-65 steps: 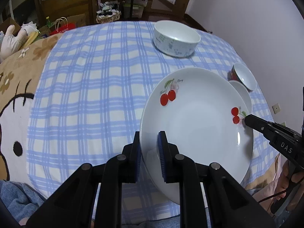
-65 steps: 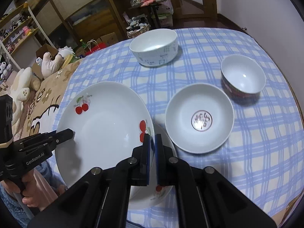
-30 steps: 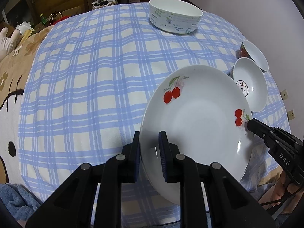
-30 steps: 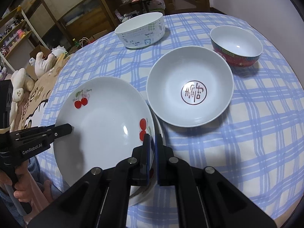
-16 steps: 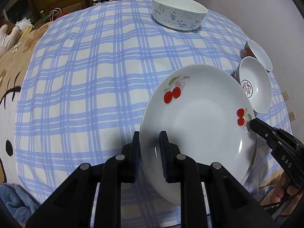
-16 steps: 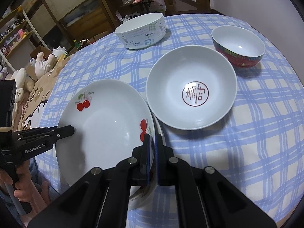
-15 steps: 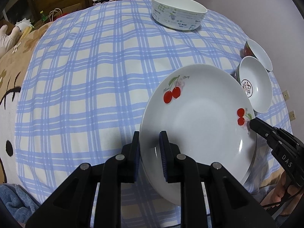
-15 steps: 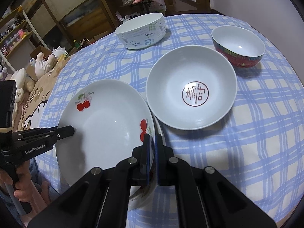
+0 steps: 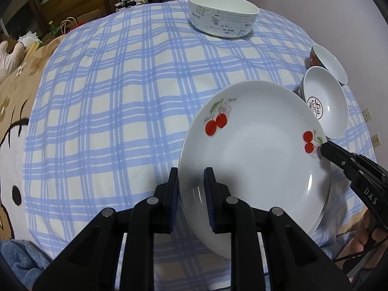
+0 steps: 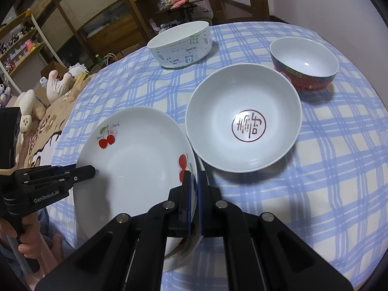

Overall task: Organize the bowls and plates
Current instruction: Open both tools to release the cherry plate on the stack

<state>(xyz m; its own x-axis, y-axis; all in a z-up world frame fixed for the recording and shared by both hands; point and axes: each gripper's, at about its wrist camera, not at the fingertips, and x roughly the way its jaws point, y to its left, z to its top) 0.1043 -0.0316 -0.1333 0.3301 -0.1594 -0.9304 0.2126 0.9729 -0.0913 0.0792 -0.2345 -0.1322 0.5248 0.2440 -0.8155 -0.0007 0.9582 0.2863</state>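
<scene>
A white plate with red cherries (image 9: 254, 155) (image 10: 135, 165) is held by both grippers at opposite rims. My left gripper (image 9: 191, 186) (image 10: 91, 169) is shut on its near-left rim. My right gripper (image 10: 193, 178) (image 9: 323, 148) is shut on the rim beside the second cherry pair. A second cherry plate (image 10: 180, 249) lies right under it, with only an edge (image 9: 323, 208) showing; I cannot tell whether the two touch. Just beyond stands a white bowl with a red seal mark (image 10: 242, 123) (image 9: 325, 104).
A red-sided bowl (image 10: 304, 65) (image 9: 327, 60) stands behind the seal bowl. A large printed white bowl (image 10: 180, 44) (image 9: 223, 14) sits at the far side. The round table has a blue checked cloth (image 9: 116, 111). Plush toys (image 10: 60, 82) and shelves lie beyond its left edge.
Since about two seconds ago both grippers with the cherry plate have drawn closer to the bowls and the lower plate. Over the last second almost nothing has moved.
</scene>
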